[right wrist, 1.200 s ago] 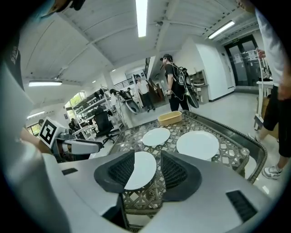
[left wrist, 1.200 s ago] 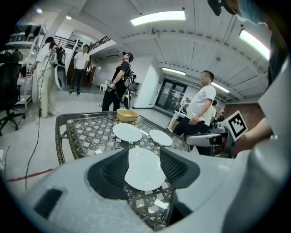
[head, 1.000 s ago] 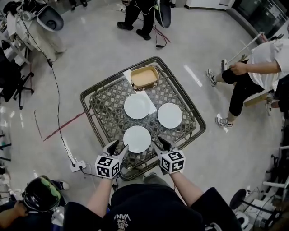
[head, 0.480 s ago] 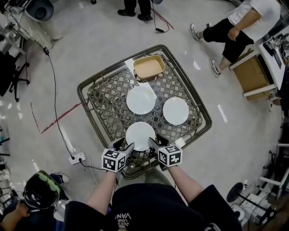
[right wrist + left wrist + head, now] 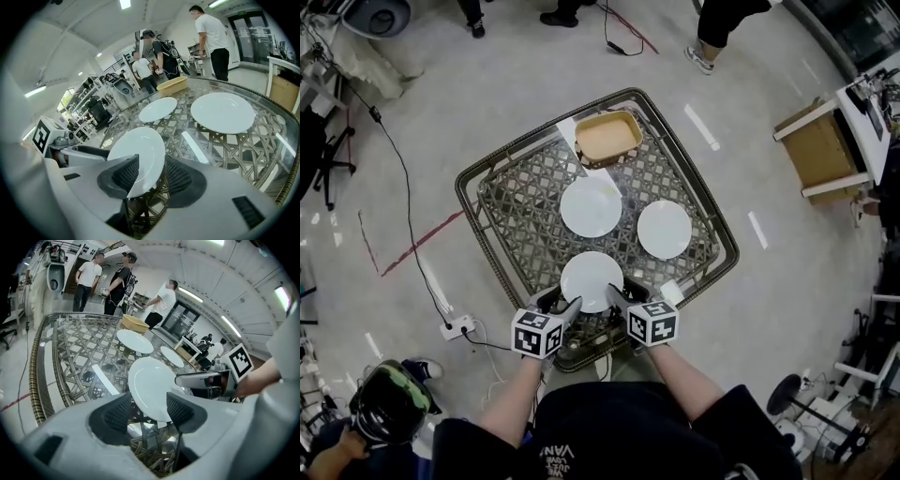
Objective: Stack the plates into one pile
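Three white plates lie apart on the glass-topped wicker table [image 5: 487, 211]. The near plate [image 5: 592, 281] lies flat by the table's front edge. My left gripper [image 5: 565, 303] is at its near-left rim and my right gripper [image 5: 615, 296] at its near-right rim. In the left gripper view the plate [image 5: 149, 380] reaches in between the jaws of the left gripper [image 5: 149, 405], which have just been opening. In the right gripper view the plate's [image 5: 140, 150] rim sits between the jaws of the right gripper [image 5: 150, 171], which have just been closing; one pad still stands off it.
The two other plates [image 5: 591, 207] [image 5: 664, 229] lie further back, with a tan basin [image 5: 607, 137] at the far corner. A person in a helmet [image 5: 389, 405] crouches at lower left. A power strip [image 5: 456, 328] and cable lie on the floor beside the table.
Both grippers have sunk and come in to the near plate's rim from either side. The person at the right has left the view.
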{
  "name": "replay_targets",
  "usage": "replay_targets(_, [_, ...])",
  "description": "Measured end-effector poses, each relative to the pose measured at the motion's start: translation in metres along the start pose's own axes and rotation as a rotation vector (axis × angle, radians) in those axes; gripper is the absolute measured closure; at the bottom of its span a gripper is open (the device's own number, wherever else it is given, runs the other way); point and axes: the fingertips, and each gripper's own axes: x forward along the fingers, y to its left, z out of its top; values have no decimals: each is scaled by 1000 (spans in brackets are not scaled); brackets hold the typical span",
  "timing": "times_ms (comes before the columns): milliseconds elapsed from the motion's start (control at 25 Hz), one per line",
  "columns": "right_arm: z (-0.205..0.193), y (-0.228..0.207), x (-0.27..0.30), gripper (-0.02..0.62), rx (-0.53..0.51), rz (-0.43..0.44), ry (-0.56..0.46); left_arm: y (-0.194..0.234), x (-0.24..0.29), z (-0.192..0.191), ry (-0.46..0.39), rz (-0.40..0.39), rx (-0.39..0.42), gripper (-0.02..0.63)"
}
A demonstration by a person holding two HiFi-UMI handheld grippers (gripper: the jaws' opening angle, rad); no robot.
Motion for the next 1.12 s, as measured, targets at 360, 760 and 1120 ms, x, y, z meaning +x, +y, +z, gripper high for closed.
replay_targets(360, [55,-3,5,430,-36,68,-53,2,-1,51,-97,61,-35,373])
replay_targets(760, [126,-29,38,430,-152,150,-16,16,26,102,-173,145,-110,373])
replay_targets(1120, [162,-47,79,430,-246,193,37,43,61,126,-168,218,-169,364])
